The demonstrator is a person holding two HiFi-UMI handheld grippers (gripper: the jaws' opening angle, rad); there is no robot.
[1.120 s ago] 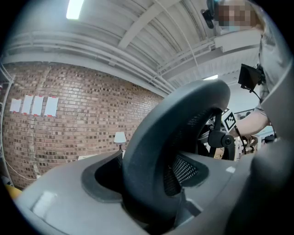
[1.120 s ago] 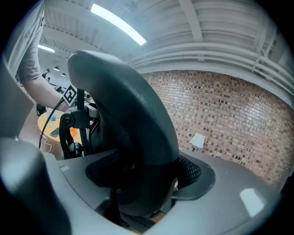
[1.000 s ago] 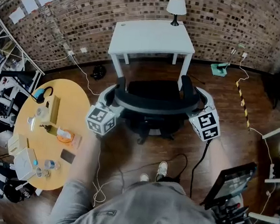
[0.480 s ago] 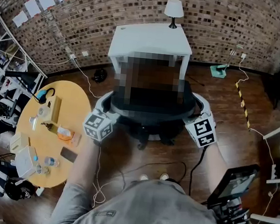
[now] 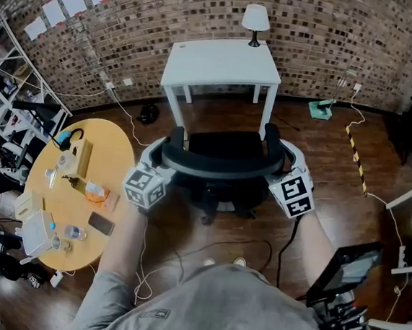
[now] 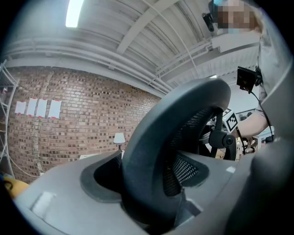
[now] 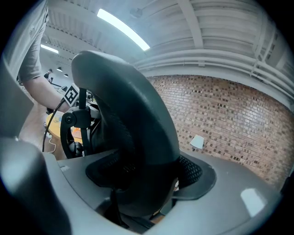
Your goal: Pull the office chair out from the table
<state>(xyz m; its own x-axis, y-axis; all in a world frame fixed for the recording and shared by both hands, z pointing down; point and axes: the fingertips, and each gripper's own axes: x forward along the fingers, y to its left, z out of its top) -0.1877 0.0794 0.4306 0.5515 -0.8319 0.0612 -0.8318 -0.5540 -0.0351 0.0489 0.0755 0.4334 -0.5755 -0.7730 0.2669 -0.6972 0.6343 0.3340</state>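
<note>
A black office chair (image 5: 222,146) stands on the wood floor just in front of the white table (image 5: 223,61). Its curved backrest (image 5: 220,171) faces me. My left gripper (image 5: 165,155) is shut on the backrest's left end and my right gripper (image 5: 282,159) on its right end. In the left gripper view the backrest rim (image 6: 161,147) fills the gap of the left gripper (image 6: 156,176), jaws against both its sides. The right gripper view shows the same: the rim (image 7: 138,137) sits wedged in the right gripper (image 7: 142,181).
A white lamp (image 5: 256,17) stands at the table's back edge, against the brick wall. A round yellow table (image 5: 117,148) with small items is at my left. Cables (image 5: 205,249) trail on the floor by my feet. A tablet on a stand (image 5: 342,272) is at my right.
The chair, held at both ends of its backrest, has rolled a little away from the white table toward me. My feet have stepped back. Both grips are unchanged.
</note>
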